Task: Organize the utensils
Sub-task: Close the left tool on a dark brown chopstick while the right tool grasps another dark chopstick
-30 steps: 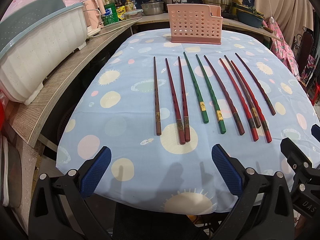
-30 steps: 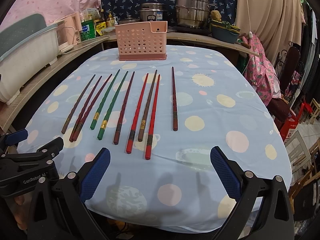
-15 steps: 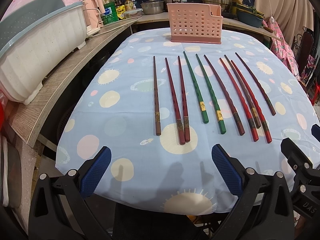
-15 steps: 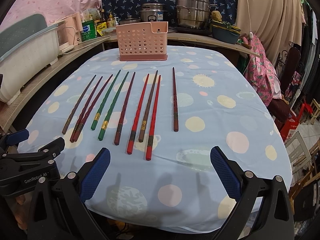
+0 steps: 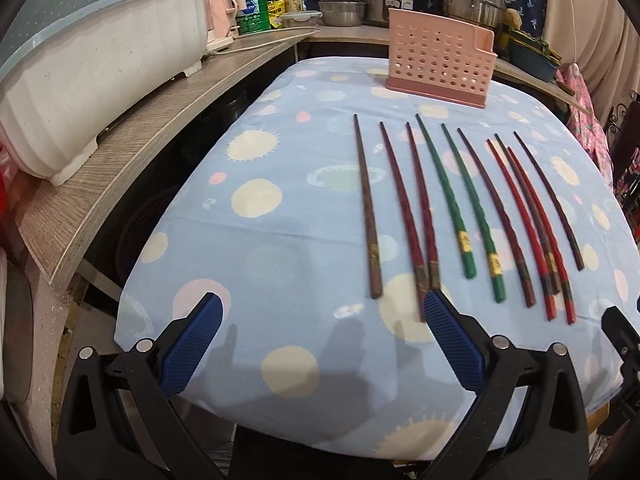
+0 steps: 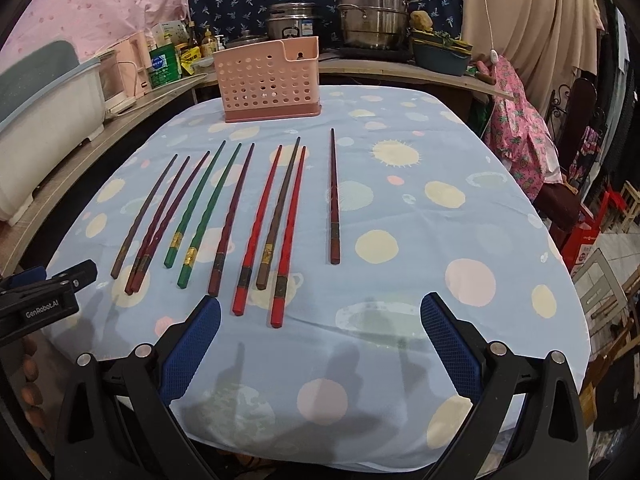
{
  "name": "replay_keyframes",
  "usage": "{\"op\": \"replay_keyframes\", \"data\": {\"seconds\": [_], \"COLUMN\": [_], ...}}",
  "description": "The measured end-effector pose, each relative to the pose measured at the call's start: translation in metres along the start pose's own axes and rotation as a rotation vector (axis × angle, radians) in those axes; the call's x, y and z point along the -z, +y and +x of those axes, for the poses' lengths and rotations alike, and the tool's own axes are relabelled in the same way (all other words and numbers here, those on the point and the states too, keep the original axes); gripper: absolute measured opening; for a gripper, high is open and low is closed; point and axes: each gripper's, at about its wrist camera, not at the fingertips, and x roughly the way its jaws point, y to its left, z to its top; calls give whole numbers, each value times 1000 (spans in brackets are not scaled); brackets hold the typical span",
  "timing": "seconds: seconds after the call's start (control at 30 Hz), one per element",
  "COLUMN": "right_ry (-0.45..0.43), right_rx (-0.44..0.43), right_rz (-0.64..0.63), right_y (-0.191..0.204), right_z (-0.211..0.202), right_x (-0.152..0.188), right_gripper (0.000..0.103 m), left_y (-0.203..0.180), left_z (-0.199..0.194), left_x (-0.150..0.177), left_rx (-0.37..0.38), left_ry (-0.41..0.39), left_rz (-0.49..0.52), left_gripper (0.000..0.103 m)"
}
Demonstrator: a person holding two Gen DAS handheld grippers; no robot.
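Several chopsticks lie side by side on the blue spotted tablecloth (image 5: 280, 208): a brown one (image 5: 366, 208) at the left, dark red ones, two green ones (image 5: 452, 200), bright red ones (image 6: 260, 232), and a lone dark one (image 6: 334, 200) at the right. A pink perforated utensil holder (image 5: 438, 64) stands upright at the far edge and also shows in the right wrist view (image 6: 270, 80). My left gripper (image 5: 320, 320) is open and empty, near the handle ends of the left chopsticks. My right gripper (image 6: 320, 328) is open and empty just before the red chopsticks' handles.
A white dish tub (image 5: 80, 80) sits on a wooden counter (image 5: 132, 140) to the left. Pots (image 6: 372, 12), bottles and a bowl stand on the back counter. A chair with pink cloth (image 6: 524, 140) is at the right of the table.
The left gripper has shifted left and forward, so its right finger now overlaps the dark red chopsticks' handle ends. The right gripper has moved slightly forward. The chopsticks have not moved.
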Motion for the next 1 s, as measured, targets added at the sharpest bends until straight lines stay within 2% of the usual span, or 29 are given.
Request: {"op": "replay_keyframes", "data": {"seconds": [0.27, 0.53, 0.63, 0.8, 1.0], "right_ry": [0, 15, 32, 54, 66], "right_rx": [27, 32, 27, 8, 6], "right_rz": [28, 24, 15, 20, 16], "right_y": [-17, -22, -20, -17, -16], "right_z": [19, 47, 58, 73, 84], "right_x": [-11, -26, -30, -37, -38], "right_gripper": [87, 72, 61, 43, 28], "left_y": [0, 1, 1, 2, -1], "left_z": [28, 45, 50, 53, 50], "left_x": [-8, -11, -10, -12, -15], "left_rx": [-3, 14, 33, 54, 90], "left_ry": [24, 51, 70, 65, 57], "left_rz": [7, -3, -8, -17, -6], "left_gripper": [96, 94, 86, 79, 55]}}
